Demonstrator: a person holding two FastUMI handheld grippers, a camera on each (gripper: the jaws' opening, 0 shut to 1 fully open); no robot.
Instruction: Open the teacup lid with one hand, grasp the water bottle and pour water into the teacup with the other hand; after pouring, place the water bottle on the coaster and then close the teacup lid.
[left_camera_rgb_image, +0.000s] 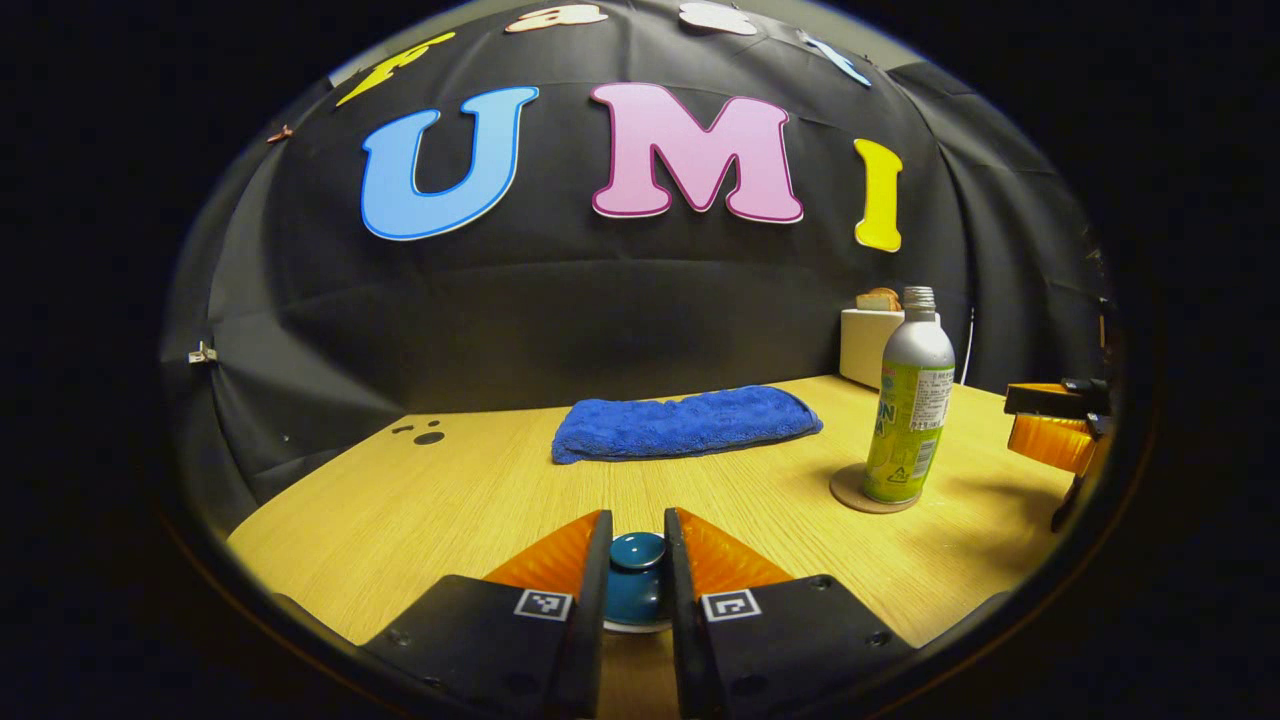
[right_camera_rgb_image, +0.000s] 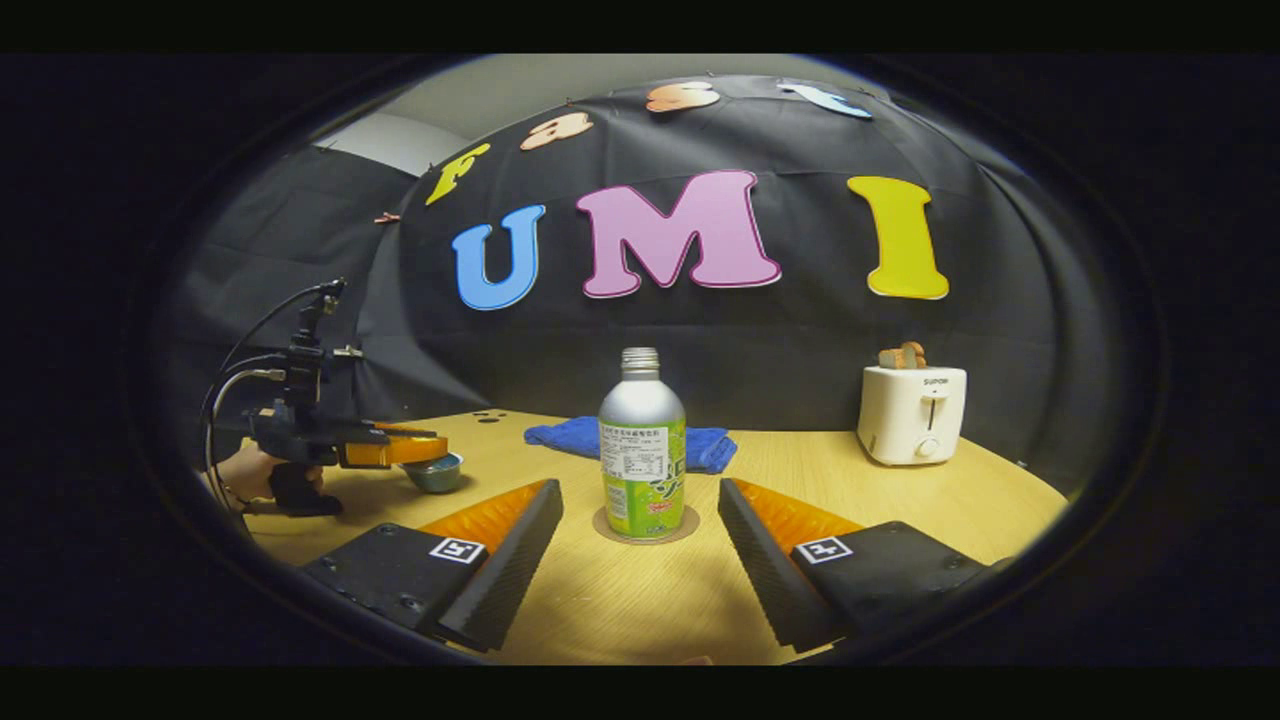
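Teacup lid (left_camera_rgb_image: 637, 552) sits gripped by its knob between the narrowed fingers of the left gripper (left_camera_rgb_image: 637, 560), on the teacup (right_camera_rgb_image: 436, 472) at the table's (left_camera_rgb_image: 480, 500) near left. Right gripper (right_camera_rgb_image: 640, 530) hangs with jaws wide, just short of the water bottle (right_camera_rgb_image: 642, 445), which stands upright on the coaster (right_camera_rgb_image: 603, 528). Blue cloth (left_camera_rgb_image: 685, 422) lies farther back

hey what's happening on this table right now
A person is working two handheld grippers. The left gripper has its fingers closed around the knob of the teal teacup lid, which sits on the teacup. The right gripper is open, facing the water bottle, which stands upright and uncapped on its coaster. A blue towel and a toaster sit behind on the wooden table.
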